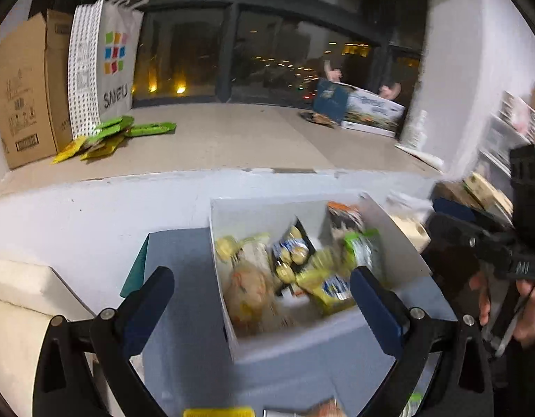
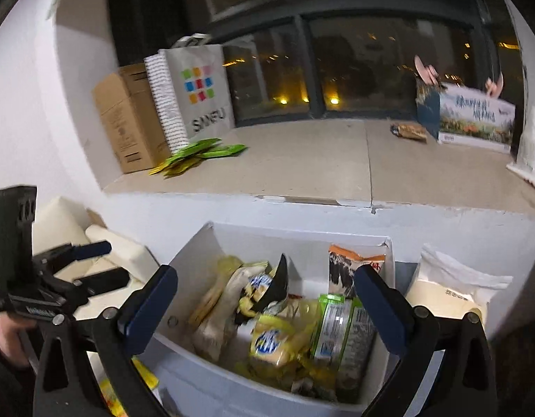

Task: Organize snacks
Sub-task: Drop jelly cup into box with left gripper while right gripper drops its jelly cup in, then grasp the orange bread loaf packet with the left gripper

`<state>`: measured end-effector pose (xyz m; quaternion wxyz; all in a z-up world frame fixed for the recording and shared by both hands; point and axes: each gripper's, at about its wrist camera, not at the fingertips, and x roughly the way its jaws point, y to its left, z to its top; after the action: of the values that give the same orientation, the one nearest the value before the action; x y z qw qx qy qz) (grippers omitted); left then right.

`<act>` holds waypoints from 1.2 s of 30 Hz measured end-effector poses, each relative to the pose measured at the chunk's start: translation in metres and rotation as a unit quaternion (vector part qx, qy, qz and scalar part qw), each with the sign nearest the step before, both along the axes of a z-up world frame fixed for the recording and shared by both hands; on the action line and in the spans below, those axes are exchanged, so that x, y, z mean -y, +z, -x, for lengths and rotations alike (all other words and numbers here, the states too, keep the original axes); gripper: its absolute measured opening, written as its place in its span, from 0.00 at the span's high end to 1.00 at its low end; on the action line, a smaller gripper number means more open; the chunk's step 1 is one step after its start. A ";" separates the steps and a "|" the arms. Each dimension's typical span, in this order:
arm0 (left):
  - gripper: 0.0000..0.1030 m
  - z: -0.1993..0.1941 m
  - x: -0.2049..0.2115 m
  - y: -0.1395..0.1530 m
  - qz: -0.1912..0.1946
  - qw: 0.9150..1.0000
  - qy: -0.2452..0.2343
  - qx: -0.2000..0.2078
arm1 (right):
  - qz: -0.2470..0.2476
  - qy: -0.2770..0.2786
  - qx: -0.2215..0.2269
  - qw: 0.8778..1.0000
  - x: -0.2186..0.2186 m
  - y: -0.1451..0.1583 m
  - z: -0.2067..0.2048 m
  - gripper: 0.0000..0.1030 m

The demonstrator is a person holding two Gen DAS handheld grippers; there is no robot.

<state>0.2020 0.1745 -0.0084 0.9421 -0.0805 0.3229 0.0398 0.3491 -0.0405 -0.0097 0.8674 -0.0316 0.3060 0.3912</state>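
Two claws are hovering just above a white box [image 2: 385, 365] packed with snack packets. The right claw [image 2: 265, 304] is standing spread wide with nothing between its blue-padded fingers [image 2: 149, 307], and the left claw [image 1: 262, 304] is gaping the same way, empty. Inside the box, a yellow biscuit packet [image 2: 269, 344] is lying near the front, its blue round logo too blurred to read. Just right of it a green-topped packet [image 2: 328, 326] is showing a white nutrition label, the print too small to make out. Behind that an orange-and-white bag [image 2: 351, 266] is leaning against the far wall of the box. Farther off, on the stone ledge [image 2: 302, 160], green and yellow sachets [image 2: 198, 154] are lying scattered beside a grey shopping bag [image 2: 201, 93] reading "SANFU", with a brown cardboard carton [image 2: 125, 118] standing to its left.
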 end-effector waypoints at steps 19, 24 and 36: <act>0.00 0.176 0.095 -0.056 -0.014 0.998 -0.062 -0.024 | -0.039 0.053 0.063 0.996 0.122 -0.017 0.192 0.00; 0.00 0.178 0.090 -0.091 0.014 0.996 -0.055 -0.070 | -0.042 0.059 0.069 0.995 0.145 -0.024 0.229 0.00; 0.00 0.164 0.059 -0.168 0.082 0.983 -0.036 -0.162 | -0.004 0.070 0.061 0.996 0.140 -0.048 0.249 0.00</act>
<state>0.0378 0.1150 -0.1763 0.8685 -0.1379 0.4760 -0.0084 0.1005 -0.1802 -0.0576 0.8549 -0.0735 0.2481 0.4497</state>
